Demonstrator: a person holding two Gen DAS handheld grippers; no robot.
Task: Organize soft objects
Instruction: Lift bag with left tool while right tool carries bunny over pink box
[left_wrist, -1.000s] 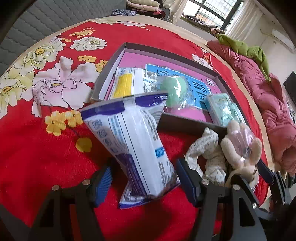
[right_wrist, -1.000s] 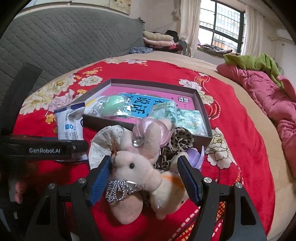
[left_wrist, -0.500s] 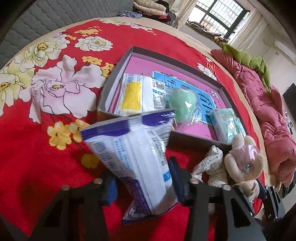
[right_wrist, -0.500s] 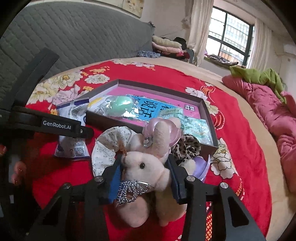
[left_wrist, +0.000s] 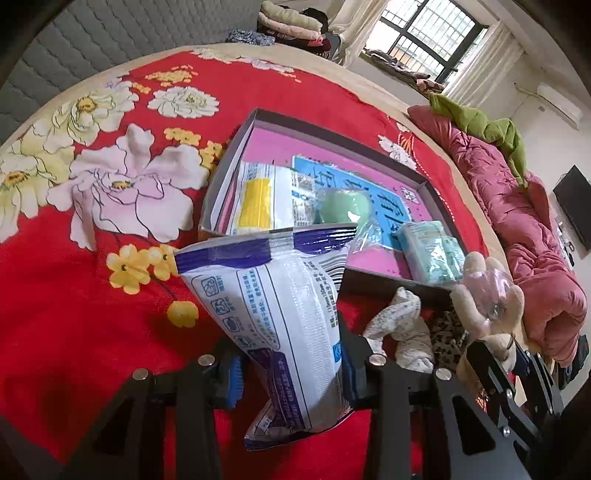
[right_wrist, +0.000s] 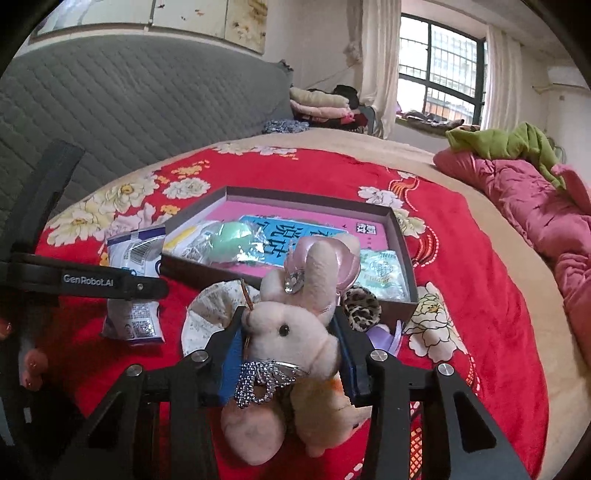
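Note:
A white and blue plastic packet (left_wrist: 280, 314) stands between the pads of my left gripper (left_wrist: 291, 369), just before the near wall of the open box (left_wrist: 229, 158). Its jaws are closing and press the packet's lower half. My right gripper (right_wrist: 290, 354) is shut on a pink plush rabbit (right_wrist: 291, 332) with a sequin bow, in front of the box's near right corner. Inside the box lie a yellow and white packet (left_wrist: 266, 199), a wrapped green ball (left_wrist: 341, 206) and a teal tissue pack (left_wrist: 432, 251). The left gripper's body (right_wrist: 110, 284) shows in the right wrist view.
A floral cloth (left_wrist: 399, 321), a leopard-print piece (right_wrist: 360, 304) and a purple item (right_wrist: 384, 338) lie around the rabbit on the red flowered blanket (left_wrist: 74, 295). A pink quilt (left_wrist: 517, 221) is heaped at the right. The grey padded headboard (right_wrist: 129, 103) is behind.
Both grippers went from wide open to closed on their things: the left on the packet, the right on the plush rabbit. Both views tilted up slightly.

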